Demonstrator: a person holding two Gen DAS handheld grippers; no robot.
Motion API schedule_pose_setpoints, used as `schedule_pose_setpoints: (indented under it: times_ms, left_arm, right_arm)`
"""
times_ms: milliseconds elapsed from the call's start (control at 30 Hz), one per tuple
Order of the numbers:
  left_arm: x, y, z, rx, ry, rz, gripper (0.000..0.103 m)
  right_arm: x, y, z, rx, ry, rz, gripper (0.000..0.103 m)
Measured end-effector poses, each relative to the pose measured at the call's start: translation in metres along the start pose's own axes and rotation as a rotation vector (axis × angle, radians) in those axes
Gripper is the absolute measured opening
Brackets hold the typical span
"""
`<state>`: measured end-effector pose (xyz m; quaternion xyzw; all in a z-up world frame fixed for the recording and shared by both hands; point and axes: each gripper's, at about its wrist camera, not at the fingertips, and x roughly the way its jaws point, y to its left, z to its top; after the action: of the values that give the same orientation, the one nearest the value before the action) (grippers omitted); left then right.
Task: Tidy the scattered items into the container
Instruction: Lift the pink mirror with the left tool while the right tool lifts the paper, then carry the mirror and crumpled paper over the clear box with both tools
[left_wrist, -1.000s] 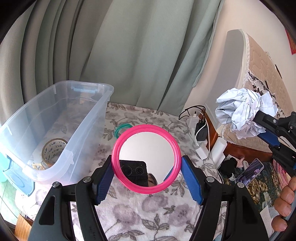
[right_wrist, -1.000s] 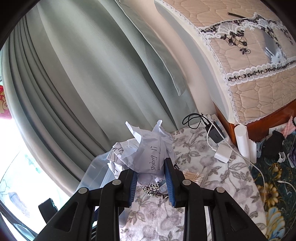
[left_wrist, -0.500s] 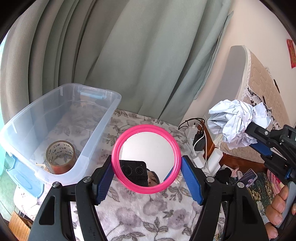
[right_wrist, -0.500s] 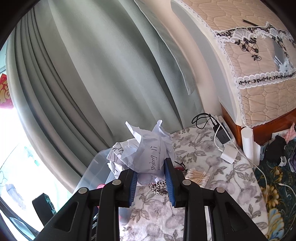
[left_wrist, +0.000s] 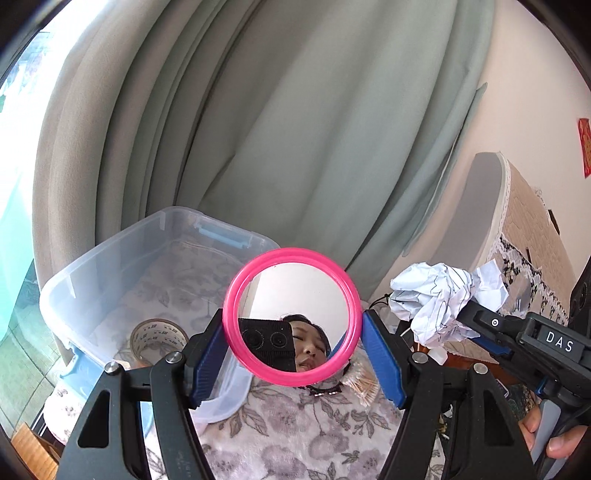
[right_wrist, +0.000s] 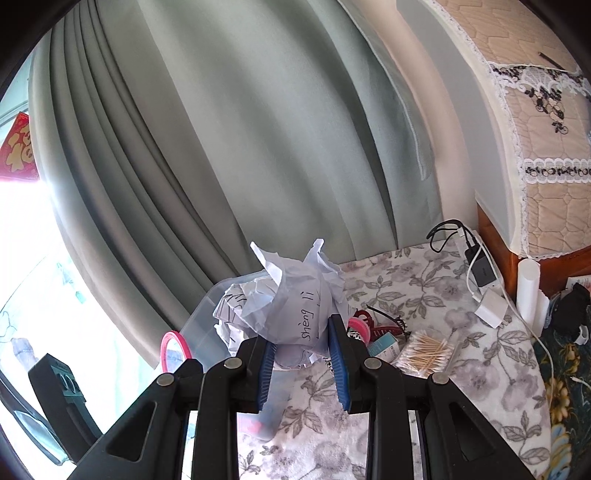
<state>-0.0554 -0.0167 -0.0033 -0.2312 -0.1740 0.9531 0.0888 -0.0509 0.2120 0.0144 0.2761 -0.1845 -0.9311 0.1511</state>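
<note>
The clear plastic storage bin (left_wrist: 110, 280) is standing on the floral blanket (left_wrist: 295, 424) in front of the green curtain (left_wrist: 295, 129), and it is holding a roll of brown tape (left_wrist: 157, 341) that is lying flat near its front wall; the rest of its floor is showing bare through the plastic. Your left gripper (left_wrist: 293, 349) is hanging above the blanket, just beside the bin's near right corner, and its two blue fingers (left_wrist: 207, 360) are pressing on the left and right edges of a round pink-framed mirror (left_wrist: 291, 315), which is facing back to the camera and standing upright. Your right gripper (right_wrist: 301, 356) is squeezing a crumpled ball of white paper (right_wrist: 291, 299) with handwriting on it; the jaws are closed only as far as the paper is allowing. In the left wrist view this paper ball (left_wrist: 439, 299) is floating to the right of the mirror at about the same height, and your right hand (left_wrist: 554, 435) is wrapping around the handle at the lower right edge. On the blanket behind the paper, a pile of cotton swabs (right_wrist: 428, 349), a dark red hair claw (right_wrist: 373, 325) and a small teal box (right_wrist: 384, 347) are lying close together. A white charger (right_wrist: 489, 308) is lying near the far right edge.
</note>
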Motion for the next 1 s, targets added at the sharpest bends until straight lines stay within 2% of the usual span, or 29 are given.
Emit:
schedule_pose_setpoints:
  times_ms: [300,500,867,1000]
  left_arm:
    - [-0.01,0.058,0.015,-0.105,-0.053,0.103,0.072]
    - [-0.008,0.095,0.02,-0.17,-0.06,0.169,0.072]
    - [0.014,0.124,0.011,-0.225,-0.002,0.186,0.072]
    - [0.017,0.126,0.011,-0.208,-0.005,0.195,0.072]
  right_arm:
    - [0.043,0.051,-0.001,-0.093,0.07,0.085,0.03]
    - [0.074,0.08,-0.009,-0.149,0.13,0.14,0.03]
    - [0.123,0.101,-0.031,-0.204,0.245,0.169,0.03]
    - [0.139,0.099,-0.034,-0.198,0.27,0.168,0.03]
